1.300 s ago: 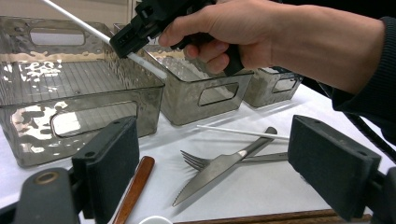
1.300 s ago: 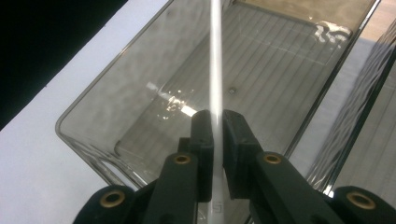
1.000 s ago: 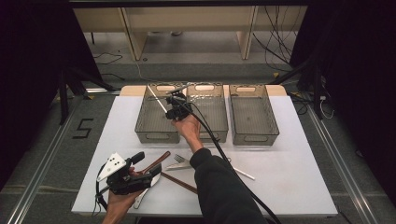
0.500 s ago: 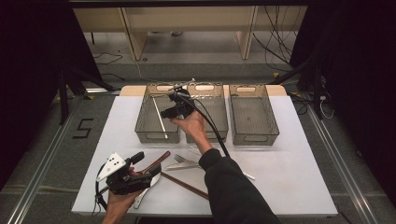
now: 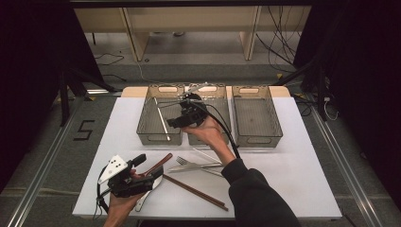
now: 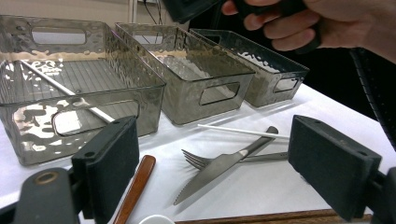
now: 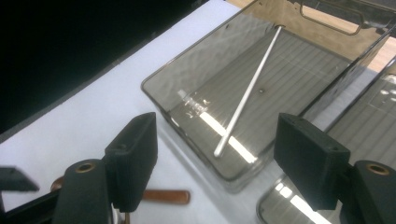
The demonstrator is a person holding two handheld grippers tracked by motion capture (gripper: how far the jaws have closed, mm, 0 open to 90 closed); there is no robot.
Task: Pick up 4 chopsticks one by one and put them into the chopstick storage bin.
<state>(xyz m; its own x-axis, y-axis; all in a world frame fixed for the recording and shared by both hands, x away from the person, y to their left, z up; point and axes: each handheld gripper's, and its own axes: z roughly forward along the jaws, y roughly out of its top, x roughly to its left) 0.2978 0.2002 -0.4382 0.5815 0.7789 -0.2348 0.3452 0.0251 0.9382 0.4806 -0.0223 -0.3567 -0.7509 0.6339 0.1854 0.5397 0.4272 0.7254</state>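
Observation:
Three clear grey bins stand in a row at the far side of the white table. A white chopstick point(image 5: 162, 120) point(image 7: 250, 88) lies slantwise in the left bin point(image 5: 146, 137) point(image 7: 187, 49). My right gripper point(image 5: 174, 123) point(image 7: 222, 154) hangs above the left and middle bins. Its jaws have just been opening and stand open with nothing between them. Near the front left edge my left gripper point(image 5: 150, 172) point(image 6: 215, 154) is open, low over loose cutlery: a fork point(image 6: 196, 158), a knife point(image 6: 219, 170) and a wooden-handled spoon point(image 6: 137, 179).
The middle bin point(image 5: 208, 139) and the right bin point(image 5: 257, 137) hold nothing that I can see. A second white chopstick point(image 6: 238, 131) lies on the table behind the fork. Brown chopsticks point(image 5: 194, 191) lie slantwise near the front edge.
The right gripper let go of the white chopstick, which now lies in the left bin. It then rose and drifted right with open jaws. The left gripper stayed put.

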